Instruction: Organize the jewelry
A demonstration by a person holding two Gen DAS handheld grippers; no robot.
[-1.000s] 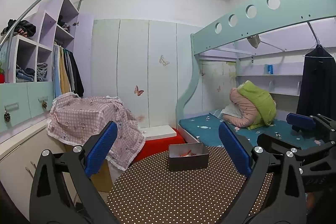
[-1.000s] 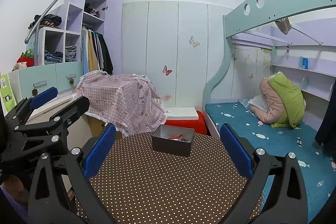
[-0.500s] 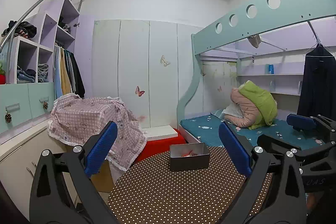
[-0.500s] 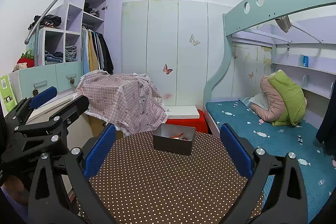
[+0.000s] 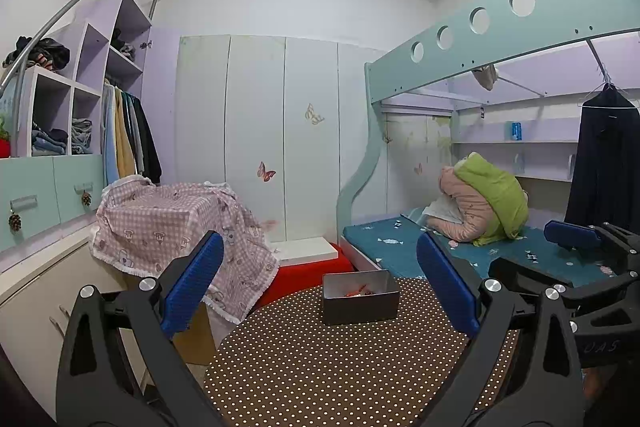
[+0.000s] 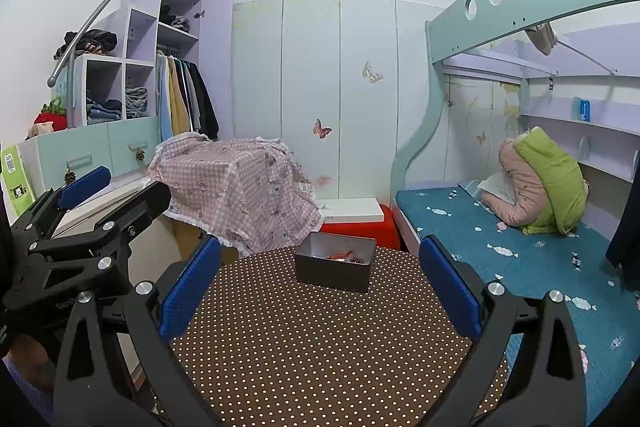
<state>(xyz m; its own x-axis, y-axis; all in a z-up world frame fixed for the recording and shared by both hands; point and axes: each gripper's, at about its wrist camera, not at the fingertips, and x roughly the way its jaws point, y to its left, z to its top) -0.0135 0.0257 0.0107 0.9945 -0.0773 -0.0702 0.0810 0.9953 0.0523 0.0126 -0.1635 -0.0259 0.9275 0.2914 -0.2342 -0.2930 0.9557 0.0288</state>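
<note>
A small grey open box (image 5: pixel 361 297) stands at the far edge of a round brown table with white dots (image 5: pixel 320 375). Red jewelry (image 5: pixel 357 291) lies inside it. The box also shows in the right wrist view (image 6: pixel 335 261), with the jewelry (image 6: pixel 344 256) in it. My left gripper (image 5: pixel 320 283) is open and empty, held above the table short of the box. My right gripper (image 6: pixel 320 279) is open and empty too, beside the left one. Each gripper shows at the edge of the other's view.
A pink checked cloth (image 6: pixel 232 187) covers a low piece of furniture left of the table. A red and white stool (image 6: pixel 356 221) stands behind the box. A bunk bed with a blue mattress (image 6: pixel 520 251) is at the right. Shelves and drawers (image 6: pixel 80 147) line the left wall.
Both views have shifted slightly; the box sits a little further right in the left wrist view and a little higher in the right. Both grippers stay open.
</note>
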